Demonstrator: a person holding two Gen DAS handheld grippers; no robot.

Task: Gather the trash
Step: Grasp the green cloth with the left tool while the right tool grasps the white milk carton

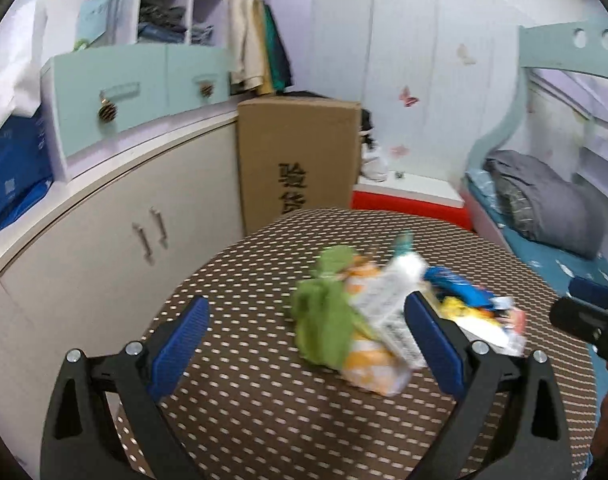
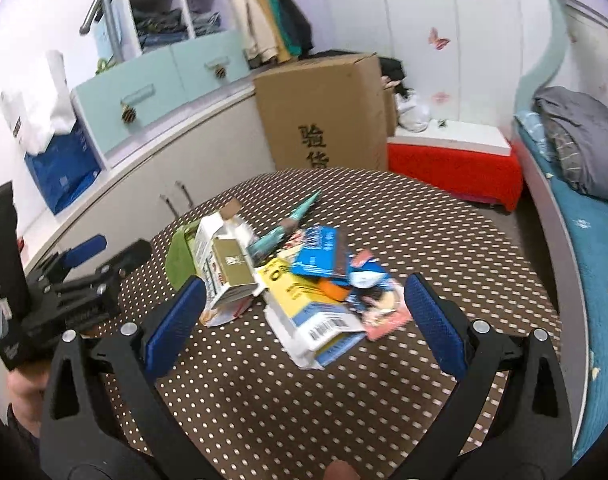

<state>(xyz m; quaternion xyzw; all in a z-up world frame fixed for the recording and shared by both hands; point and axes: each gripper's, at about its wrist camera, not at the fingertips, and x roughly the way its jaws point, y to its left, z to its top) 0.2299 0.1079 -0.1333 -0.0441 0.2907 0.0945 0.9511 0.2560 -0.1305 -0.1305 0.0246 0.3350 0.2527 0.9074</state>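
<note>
A heap of trash lies on a round table with a brown white-dotted cloth [image 2: 264, 392]. In the left wrist view I see a green wrapper [image 1: 323, 320], an orange-and-white packet [image 1: 373, 372], a white carton [image 1: 391, 304] and blue and yellow packets [image 1: 459, 296]. My left gripper [image 1: 304, 344] is open, its jaws either side of the green wrapper and carton. In the right wrist view the heap shows an open white carton [image 2: 224, 264], a yellow-and-blue box [image 2: 311, 312], a blue packet [image 2: 317, 256] and a pink wrapper [image 2: 383, 312]. My right gripper [image 2: 304, 316] is open around the yellow-and-blue box. The left gripper [image 2: 88, 276] shows at left.
A tall cardboard box [image 2: 323, 112] stands behind the table. A curved cabinet [image 1: 104, 232] with teal drawers runs along the left. A red-and-white bench [image 2: 451, 160] and a bed with a grey blanket [image 2: 575, 144] are at the right.
</note>
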